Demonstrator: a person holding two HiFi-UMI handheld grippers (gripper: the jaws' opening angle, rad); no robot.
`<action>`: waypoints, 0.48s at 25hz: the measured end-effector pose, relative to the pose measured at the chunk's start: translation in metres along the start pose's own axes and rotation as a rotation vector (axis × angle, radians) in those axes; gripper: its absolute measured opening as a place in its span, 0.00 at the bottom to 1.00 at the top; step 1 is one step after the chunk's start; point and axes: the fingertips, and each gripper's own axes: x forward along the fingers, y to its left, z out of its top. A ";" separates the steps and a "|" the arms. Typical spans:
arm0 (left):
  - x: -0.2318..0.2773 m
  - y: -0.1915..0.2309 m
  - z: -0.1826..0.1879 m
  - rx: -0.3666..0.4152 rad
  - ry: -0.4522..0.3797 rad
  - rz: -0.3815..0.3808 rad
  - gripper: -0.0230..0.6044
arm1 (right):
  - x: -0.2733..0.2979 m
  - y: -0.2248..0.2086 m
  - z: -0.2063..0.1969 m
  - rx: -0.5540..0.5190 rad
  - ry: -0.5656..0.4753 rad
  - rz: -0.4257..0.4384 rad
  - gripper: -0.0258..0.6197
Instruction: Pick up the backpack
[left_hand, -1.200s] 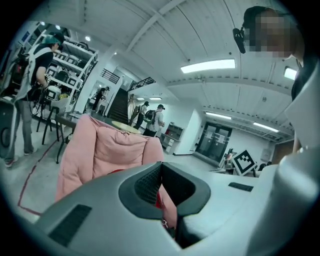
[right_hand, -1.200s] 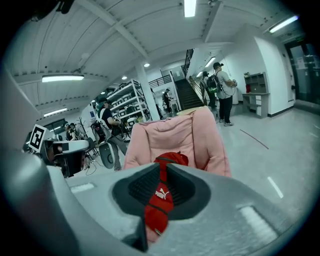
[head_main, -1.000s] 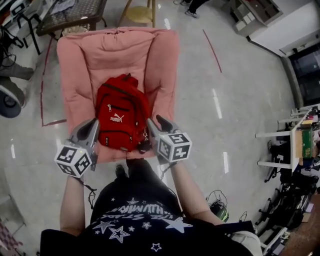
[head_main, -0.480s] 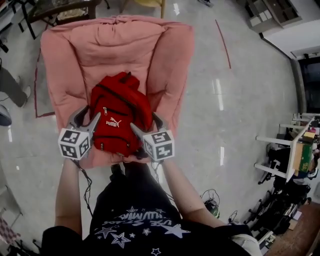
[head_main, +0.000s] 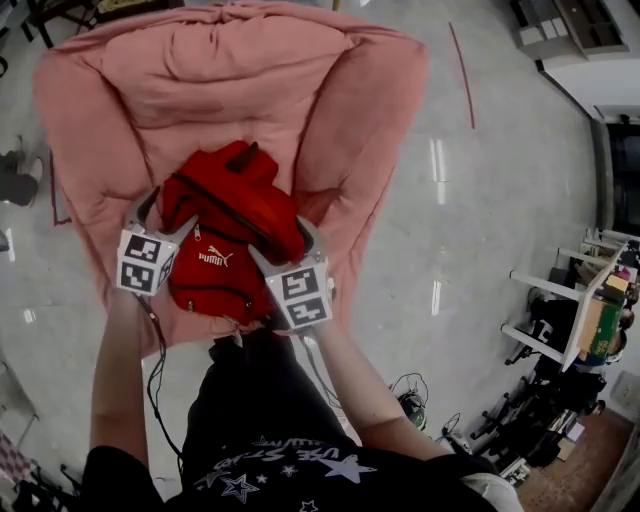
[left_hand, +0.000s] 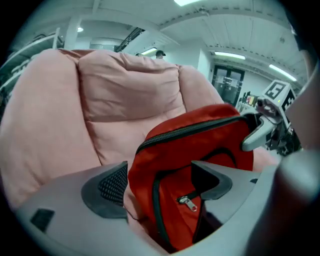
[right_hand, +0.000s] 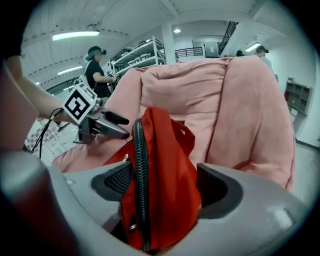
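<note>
A red backpack (head_main: 232, 235) with black zips lies on the seat of a pink padded chair (head_main: 230, 80). My left gripper (head_main: 163, 216) sits at the backpack's left side. Its jaws are opening, and the bag's front pocket and zip pull (left_hand: 187, 201) lie between them. My right gripper (head_main: 287, 247) is at the bag's right side, its jaws wide apart around a fold of red fabric and the main zip (right_hand: 140, 170). Neither pair of pads is seen pressing in. The right gripper's fingers (left_hand: 260, 135) show beyond the backpack (left_hand: 200, 140) in the left gripper view.
The chair stands on a shiny grey floor with a red tape line (head_main: 465, 70). White racks and clutter (head_main: 590, 310) stand at the right edge. Cables (head_main: 410, 400) lie on the floor by my legs. A person (right_hand: 95, 70) stands far behind the chair.
Both grippers have come down and forward from in front of the chair to either side of the backpack. Their jaws have spread open around it. The backpack has not moved.
</note>
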 end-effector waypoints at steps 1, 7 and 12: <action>0.011 0.003 -0.004 0.035 0.026 0.001 0.64 | 0.006 0.001 -0.003 -0.020 0.008 0.010 0.66; 0.062 0.020 -0.021 0.180 0.102 -0.013 0.70 | 0.029 0.000 -0.008 -0.056 0.036 0.037 0.66; 0.076 0.013 -0.021 0.185 0.171 -0.073 0.68 | 0.033 -0.004 -0.006 -0.054 0.045 0.046 0.65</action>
